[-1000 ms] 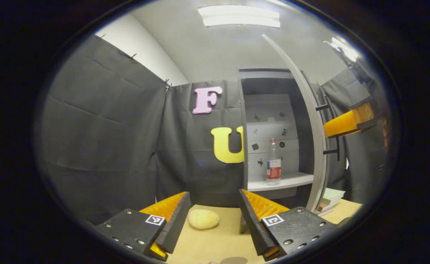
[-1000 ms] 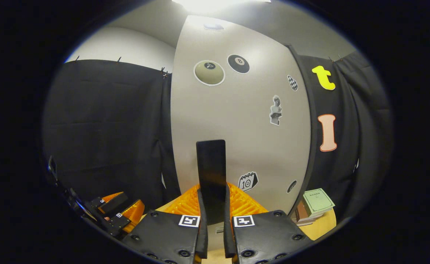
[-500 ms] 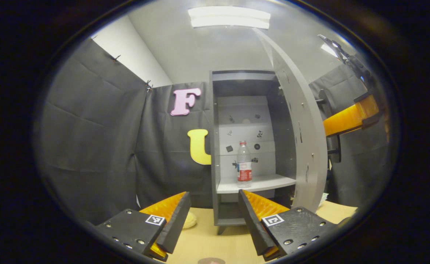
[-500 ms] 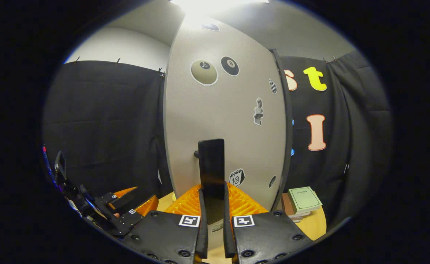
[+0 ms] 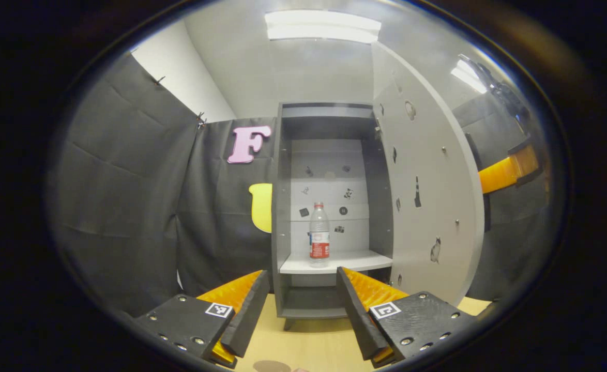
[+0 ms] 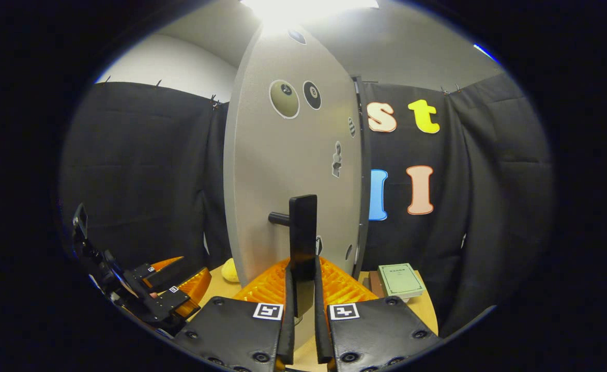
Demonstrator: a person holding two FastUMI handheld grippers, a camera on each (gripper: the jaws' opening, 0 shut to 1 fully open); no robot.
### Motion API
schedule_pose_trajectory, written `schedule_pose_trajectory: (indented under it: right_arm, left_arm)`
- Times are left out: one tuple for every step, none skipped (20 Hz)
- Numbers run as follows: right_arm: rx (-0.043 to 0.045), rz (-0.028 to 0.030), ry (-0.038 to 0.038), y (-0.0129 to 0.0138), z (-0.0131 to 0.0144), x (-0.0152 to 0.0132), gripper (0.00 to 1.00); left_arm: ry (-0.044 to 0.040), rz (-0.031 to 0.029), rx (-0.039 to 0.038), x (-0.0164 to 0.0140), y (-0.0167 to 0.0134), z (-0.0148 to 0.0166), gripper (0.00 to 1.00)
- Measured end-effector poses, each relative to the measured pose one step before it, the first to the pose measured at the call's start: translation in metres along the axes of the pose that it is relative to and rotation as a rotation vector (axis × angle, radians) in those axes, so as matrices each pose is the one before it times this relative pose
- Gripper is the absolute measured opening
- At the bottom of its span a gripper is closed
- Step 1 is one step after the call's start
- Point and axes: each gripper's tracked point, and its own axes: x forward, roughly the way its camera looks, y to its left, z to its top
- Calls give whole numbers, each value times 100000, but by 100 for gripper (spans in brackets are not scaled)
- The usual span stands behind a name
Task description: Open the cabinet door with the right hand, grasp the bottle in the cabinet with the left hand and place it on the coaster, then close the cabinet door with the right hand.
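The cabinet [image 5: 329, 206] stood straight ahead of the left tongs [image 5: 297, 305], its tall body open toward them, and its door [image 5: 427, 206] was swung out to the right of the opening, edge toward the right gripper view. In that view the door's outer face [image 6: 293, 170] rose just ahead, and the right tongs [image 6: 303, 310] were closed on the upright black handle [image 6: 302, 232], both fingers pressed against its flat sides. So the opening step looked about done, and the reach for the bottle seemed to be next.

The shelf [image 5: 334, 262] inside sat above the level of the left tongs' tips and beyond them. On it the bottle [image 5: 319, 235] stood upright, near the shelf's front edge and a little left of the middle, its long axis vertical. It appeared between the two spread fingers, above them and farther off (well apart, nothing touching). The left tongs were wide and held nothing.

The coming move appeared to turn on this: the bottle lay forward and slightly up from the left tongs, nearly centred in their gap, so a straight advance with a small rise should bring the fingers to either side of its body. The left tongs were the free pair facing it; the right pair was occupied at the door. A dark round patch at the table's [image 5: 308, 341] near edge may have been the coaster [image 5: 271, 366], though I could not tell.
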Motion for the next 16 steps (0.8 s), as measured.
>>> schedule_pose_trajectory:
  right_arm:
    - [848,-1576,-174,-655,-16,-93,18]
    - [796,-1390,-303,-763,114,-198,18]
    - [670,-1472,-233,-701,1,41,18]
    - [-44,-1527,-358,-703,65,-70,18]
    - [-373,-2029,-387,-1130,88,-154,18]
    - [-381,-1729,-477,-835,67,-180,22]
    - [-62,-1901,-639,-916,-7,-86,18]
    - [362,-1453,-380,-989,26,-244,18]
    - [1517,108,-207,-551,-189,-112,17]
    - [2957,2423,135,-11,-76,-294,14]
    - [3426,2389,402,-4,-241,-86,14]
    - [3542,4033,802,328,-74,-568,14]
    - [2200,2196,639,312,-465,-263,15]
    - [746,872,157,-269,-89,-711,15]
    - [-448,366,-187,-407,-56,-735,14]
    - [-928,-867,-28,-457,-169,-666,14]
  left_arm:
    - [-390,-311,117,-76,-577,119,81]
    - [-189,-409,-6,-23,-522,140,78]
    - [-221,-257,62,-185,-472,99,81]
    - [-193,-373,127,-48,-511,203,81]
    - [47,-155,487,-107,-415,102,81]
    - [261,330,772,-100,-230,127,78]
    - [172,395,534,-165,-176,5,78]
    - [159,288,64,-76,-231,62,78]
    - [240,232,-96,-6,-274,51,78]
    - [269,314,-151,6,-147,101,78]
    - [288,139,18,-7,-278,20,78]
    - [313,207,206,101,-304,181,78]
    - [424,92,278,104,-246,75,81]
    - [366,-66,165,144,-222,314,81]
    - [186,-540,130,294,-298,342,81]
    - [527,-697,206,399,-111,432,81]
